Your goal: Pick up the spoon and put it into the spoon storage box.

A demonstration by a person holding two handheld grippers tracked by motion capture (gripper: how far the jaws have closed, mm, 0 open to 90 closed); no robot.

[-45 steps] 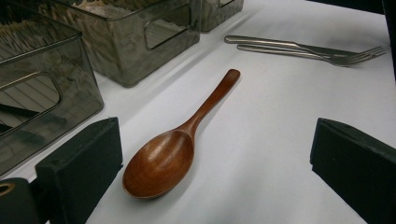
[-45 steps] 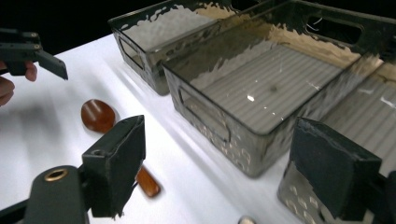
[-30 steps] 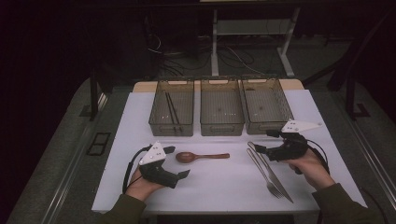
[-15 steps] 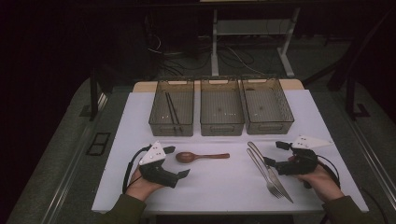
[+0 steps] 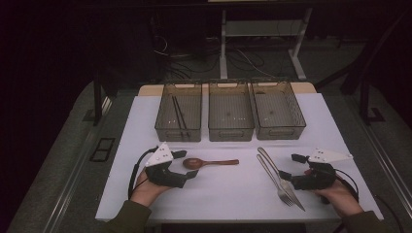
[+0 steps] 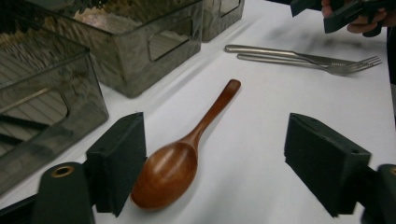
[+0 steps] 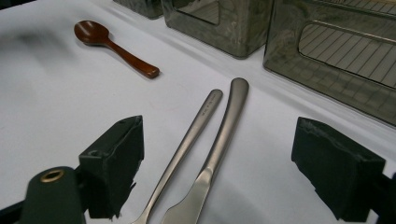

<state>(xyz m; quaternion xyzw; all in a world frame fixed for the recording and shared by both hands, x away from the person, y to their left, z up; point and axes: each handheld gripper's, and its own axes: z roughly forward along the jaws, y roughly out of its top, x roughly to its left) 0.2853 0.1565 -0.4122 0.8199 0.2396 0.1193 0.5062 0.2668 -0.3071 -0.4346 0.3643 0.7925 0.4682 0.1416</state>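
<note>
Wooden spoon [image 6: 184, 149] beside left hand-held gripper [image 6: 219, 172]

A wooden spoon [image 5: 210, 163] lay flat on the white table — bowl up and toward the left, handle toward the right. Well apart on the right, a metal fork [image 5: 273, 178] and knife [image 5: 281, 177] lay side by side, touching — handles toward three clear bins [image 5: 231, 110].

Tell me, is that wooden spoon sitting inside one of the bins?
No, the wooden spoon lies flat on the white table, in front of the three bins and outside them all.
</note>
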